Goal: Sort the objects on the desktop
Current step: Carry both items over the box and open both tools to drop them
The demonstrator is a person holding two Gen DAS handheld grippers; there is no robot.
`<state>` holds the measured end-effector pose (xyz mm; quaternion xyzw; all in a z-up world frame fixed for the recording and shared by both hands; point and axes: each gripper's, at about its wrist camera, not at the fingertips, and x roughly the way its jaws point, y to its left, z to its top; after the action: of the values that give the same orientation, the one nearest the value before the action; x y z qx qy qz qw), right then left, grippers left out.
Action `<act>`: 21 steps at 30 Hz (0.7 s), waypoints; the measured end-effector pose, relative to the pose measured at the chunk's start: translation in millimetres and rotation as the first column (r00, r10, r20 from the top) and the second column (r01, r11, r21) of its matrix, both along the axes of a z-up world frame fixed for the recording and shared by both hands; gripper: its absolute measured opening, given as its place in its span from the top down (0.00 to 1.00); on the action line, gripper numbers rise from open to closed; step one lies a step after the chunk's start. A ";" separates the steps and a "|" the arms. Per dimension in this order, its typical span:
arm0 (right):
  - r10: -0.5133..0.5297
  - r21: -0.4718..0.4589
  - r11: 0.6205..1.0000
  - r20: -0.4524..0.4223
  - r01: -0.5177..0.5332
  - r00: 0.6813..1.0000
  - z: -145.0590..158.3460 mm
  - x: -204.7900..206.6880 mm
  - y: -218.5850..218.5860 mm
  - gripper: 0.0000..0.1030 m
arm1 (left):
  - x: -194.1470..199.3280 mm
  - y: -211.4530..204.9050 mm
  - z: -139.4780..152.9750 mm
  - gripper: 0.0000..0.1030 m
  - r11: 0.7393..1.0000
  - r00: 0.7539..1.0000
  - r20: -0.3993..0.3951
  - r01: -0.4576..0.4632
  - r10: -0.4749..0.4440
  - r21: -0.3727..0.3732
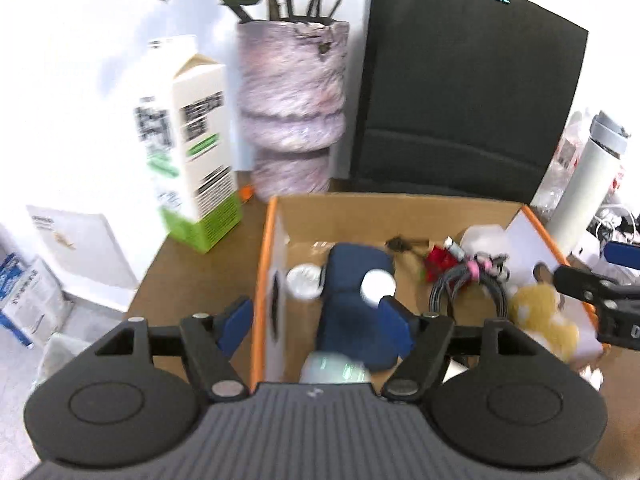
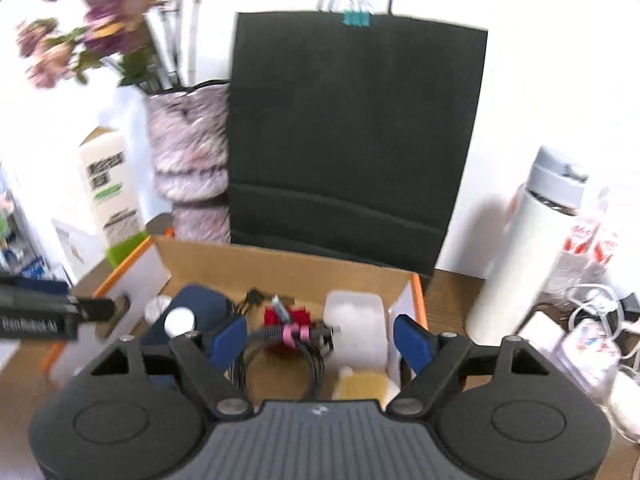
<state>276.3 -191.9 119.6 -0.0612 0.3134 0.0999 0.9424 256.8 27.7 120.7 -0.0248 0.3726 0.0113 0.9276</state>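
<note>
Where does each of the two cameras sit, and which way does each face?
Left wrist: on the left gripper, facing down into the cardboard box over the navy pouch; its open blue-padded fingers show, with the right gripper at the right edge.
Right wrist: on the right gripper, facing the box over the cable coil; its open fingers show, the left gripper at the left edge.
Shared: box, black bag, vase, carton, white bottle.

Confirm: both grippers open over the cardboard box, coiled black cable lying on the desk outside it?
Not quite. The coiled black cable lies inside the cardboard box, beside the blue pouch; the right wrist view shows it. The left gripper and right gripper are open over the box.
</note>
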 end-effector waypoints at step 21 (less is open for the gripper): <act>-0.036 0.156 0.987 -0.092 0.050 0.995 -101.5 -246.1 -18.8 0.14 | -248.5 -8.2 -84.3 0.15 0.998 0.995 0.085 0.058 -0.056 -0.027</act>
<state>30.2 -210.7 18.1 0.0247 0.3471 0.1068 0.9314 8.2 19.4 36.4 -0.0282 0.3341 -0.0217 0.9419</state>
